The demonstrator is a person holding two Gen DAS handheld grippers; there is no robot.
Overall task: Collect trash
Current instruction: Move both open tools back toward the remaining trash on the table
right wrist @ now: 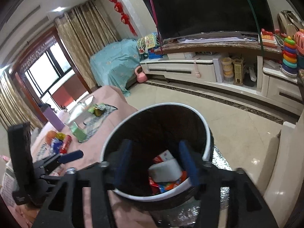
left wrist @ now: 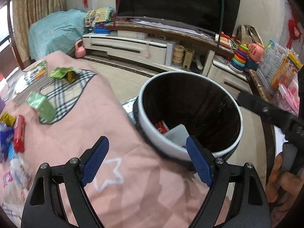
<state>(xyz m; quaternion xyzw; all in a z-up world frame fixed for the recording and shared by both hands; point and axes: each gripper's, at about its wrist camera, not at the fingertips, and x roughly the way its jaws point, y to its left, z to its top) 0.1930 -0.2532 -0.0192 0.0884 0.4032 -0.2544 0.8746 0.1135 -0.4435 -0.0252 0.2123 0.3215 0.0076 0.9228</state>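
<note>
The step in hand looks like the drop: the right hand-held gripper [right wrist: 155,163] hangs over the mouth of the trash bin [left wrist: 190,152] with its blue pads spread and nothing between them, and a white packet [right wrist: 165,170] lies on the red and orange wrappers at the bottom, so that piece seems to be delivered. The left hand-held gripper [left wrist: 147,161] is spread too and empty, poised above the pink cloth [left wrist: 121,171] that covers the bench, its right finger just over the bin's near rim. No earlier picture is given, so I say nothing of how either got there. What is left to collect lies on the cloth to the left: a green box [left wrist: 40,108], a torn green wrapper [left wrist: 62,74], a red packet [left wrist: 19,133] and a cluster of blue, gold and clear wrappers beside it (too blurred to sort out). The next move, as I judge it, calls for one gripper to swing away from the bin toward that pile, come down on a single piece and close on it without gathering cloth. Both grippers point steeply down and forward; a hand [left wrist: 281,180] shows at the right edge of the left view, wrapped round the right gripper's handle.
</note>
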